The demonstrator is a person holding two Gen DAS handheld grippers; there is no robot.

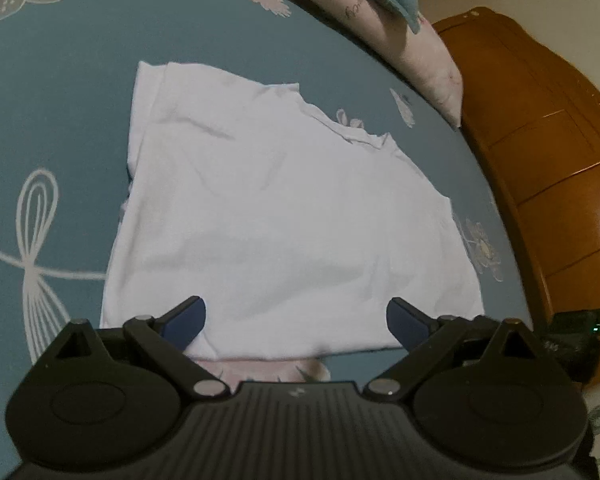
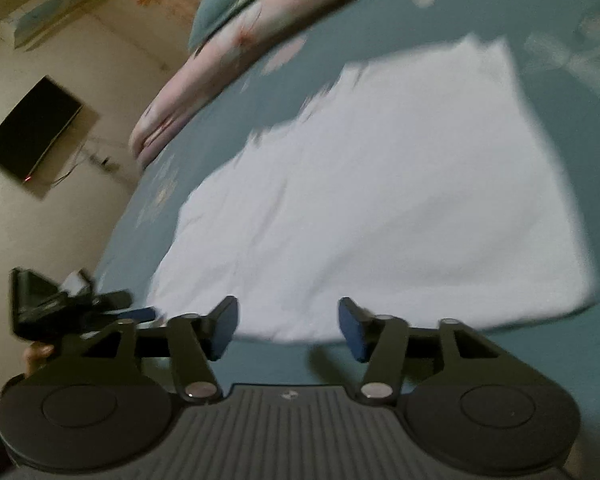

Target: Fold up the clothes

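A white garment [image 1: 284,216] lies folded flat into a rough rectangle on the teal flower-print bedsheet [image 1: 60,128]. My left gripper [image 1: 296,314] hovers over the garment's near edge. Its blue pads [image 1: 188,320] stand wide apart with only cloth lying flat below them, so it is open. In the blurred right wrist view the same garment [image 2: 380,208] fills the middle. My right gripper [image 2: 288,318] hangs above its near edge, open, with nothing pinched. The left gripper [image 2: 72,304] and the hand holding it show at that view's left edge.
Rolled pink and teal bedding [image 1: 380,4] lies along the far side of the bed. A wooden headboard or cabinet [image 1: 548,168] stands to the right. A dark wall screen [image 2: 32,128] and an air conditioner [image 2: 52,4] are on the wall beyond the bed.
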